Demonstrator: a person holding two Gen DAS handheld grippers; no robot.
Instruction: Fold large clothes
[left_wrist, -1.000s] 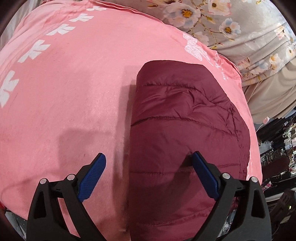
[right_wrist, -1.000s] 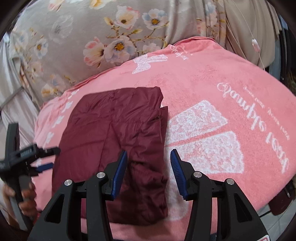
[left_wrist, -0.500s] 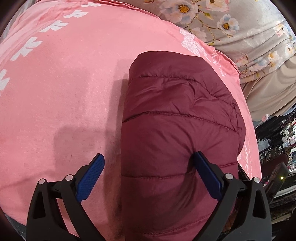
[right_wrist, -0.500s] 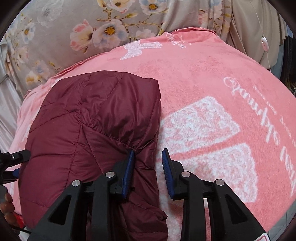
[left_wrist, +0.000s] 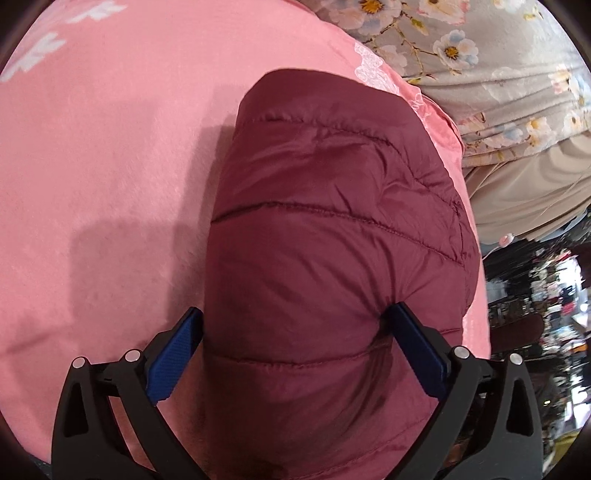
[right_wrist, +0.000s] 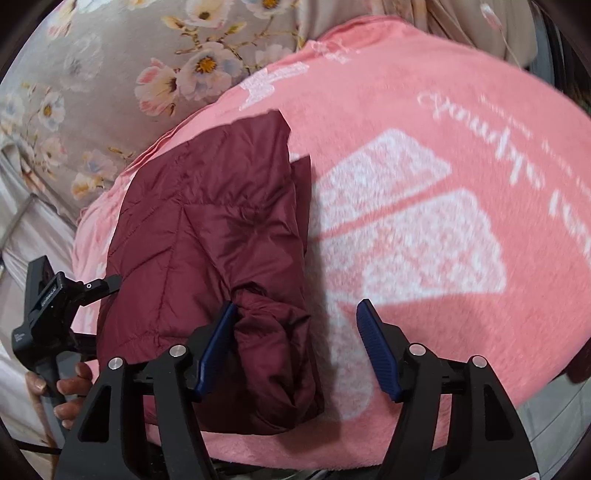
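- The folded maroon quilted jacket (left_wrist: 332, 258) lies on a pink blanket (left_wrist: 110, 166) spread over a bed; in the right wrist view it sits toward the left side of the blanket, its near end close to the front edge.
- The left gripper (left_wrist: 295, 325) stands with its jaws wide apart, one blue pad on each side of the jacket's near end; the right pad touches the puffed fabric and dents it, the left pad sits at the jacket's edge; whether they squeeze it, I cannot tell.
- The right gripper (right_wrist: 295, 325) has its jaws opening; a bunched fold of the jacket's near right corner lies against the left blue pad, while the right pad stands clear over the bare blanket.
- In the right wrist view the left gripper's black body (right_wrist: 55, 302) shows at the jacket's left edge, held by a hand (right_wrist: 62, 391) whose fingers wrap its handle; a small white label on that body is too blurred to read.
- The blanket carries white printing: a large pale block design (right_wrist: 406, 229) and cursive script (right_wrist: 480, 122) seen upside down and blurred, so the words cannot be made out; white leaf-like marks (left_wrist: 33, 62) run along its far left edge in the left wrist view.
- Behind the bed hangs a grey curtain with flowers (right_wrist: 147, 74).
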